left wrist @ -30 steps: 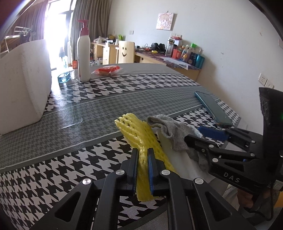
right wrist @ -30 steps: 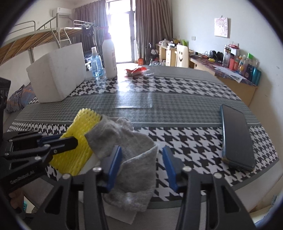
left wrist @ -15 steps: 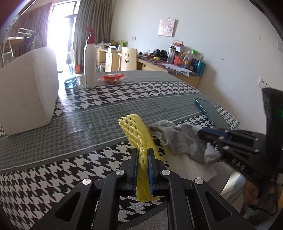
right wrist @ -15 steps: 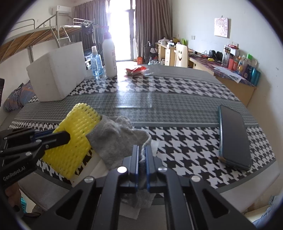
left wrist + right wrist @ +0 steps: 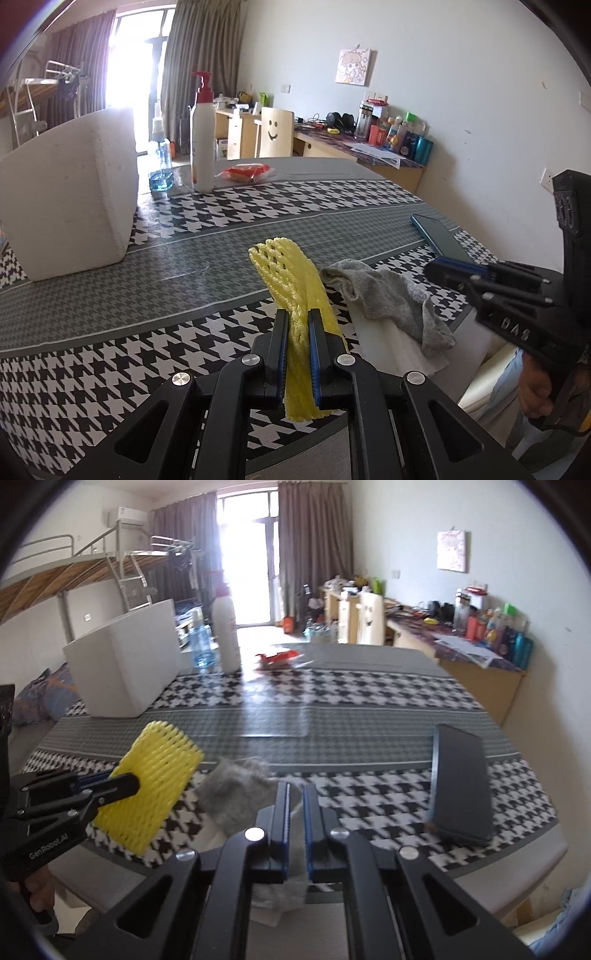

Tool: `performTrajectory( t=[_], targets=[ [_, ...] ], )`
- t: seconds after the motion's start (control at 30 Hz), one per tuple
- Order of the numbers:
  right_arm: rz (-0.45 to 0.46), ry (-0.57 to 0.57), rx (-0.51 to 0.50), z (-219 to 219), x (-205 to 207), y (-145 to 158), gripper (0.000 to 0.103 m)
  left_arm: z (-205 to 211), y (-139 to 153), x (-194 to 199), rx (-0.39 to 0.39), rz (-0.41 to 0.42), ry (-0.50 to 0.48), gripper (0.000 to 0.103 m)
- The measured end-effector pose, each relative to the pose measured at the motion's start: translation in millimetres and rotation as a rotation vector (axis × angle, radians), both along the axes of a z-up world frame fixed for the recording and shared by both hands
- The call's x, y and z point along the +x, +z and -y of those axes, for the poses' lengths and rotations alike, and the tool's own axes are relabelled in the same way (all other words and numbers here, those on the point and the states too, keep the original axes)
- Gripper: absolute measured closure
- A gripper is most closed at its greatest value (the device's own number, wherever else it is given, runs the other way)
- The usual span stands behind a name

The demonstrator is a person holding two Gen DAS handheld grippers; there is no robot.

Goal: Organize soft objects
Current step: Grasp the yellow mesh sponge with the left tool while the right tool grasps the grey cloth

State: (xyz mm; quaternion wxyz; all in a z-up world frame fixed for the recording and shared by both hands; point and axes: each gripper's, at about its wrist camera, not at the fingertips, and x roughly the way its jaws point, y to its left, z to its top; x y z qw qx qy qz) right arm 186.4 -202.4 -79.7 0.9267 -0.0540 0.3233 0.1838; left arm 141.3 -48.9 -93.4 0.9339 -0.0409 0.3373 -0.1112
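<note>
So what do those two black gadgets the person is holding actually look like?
Both are matte black plastic. The left gripper and right gripper have two slim fingers with blue pads and silver screws on the linkages. One body carries white "GenRobot.AI" lettering, the other "DAS". No cables are visible.

Glossy tablecloth (image 5: 155,266) — fuzzy grey cloth (image 5: 388,295)

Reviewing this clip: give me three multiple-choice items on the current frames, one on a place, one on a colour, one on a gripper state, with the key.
1. Where does the phone lie?
A. on the table's right side
B. on the foam box
C. beside the lotion bottle

2. What colour is the foam net in the left gripper?
A. red
B. yellow
C. white

3. What is the right gripper doing?
A. open above the phone
B. shut on nothing
C. shut on the grey sock

Key: A, it lies by the right edge; B, the mesh is bright yellow; C, grey fabric sits between the closed pads.
</note>
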Motion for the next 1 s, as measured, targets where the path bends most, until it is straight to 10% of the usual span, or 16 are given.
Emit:
performTrajectory(
  t=[0.2,0.77,1.0],
  targets=[
    [-0.026,0.041,-0.004,-17.1,3.5,-8.8,0.054,-5.4,0.1,-4.2,-0.001,0.001,0.017,0.092],
    [-0.108,0.116,-0.024,-41.2,12.9,-31.0,0.038,-13.4,-1.0,-10.0,-0.001,-0.005,0.029,0.092],
    [-0.153,0.079,-0.018,-41.7,21.2,-38.2,0.05,-13.4,-1.3,-6.7,-0.001,-0.009,0.028,0.092]
  ],
)
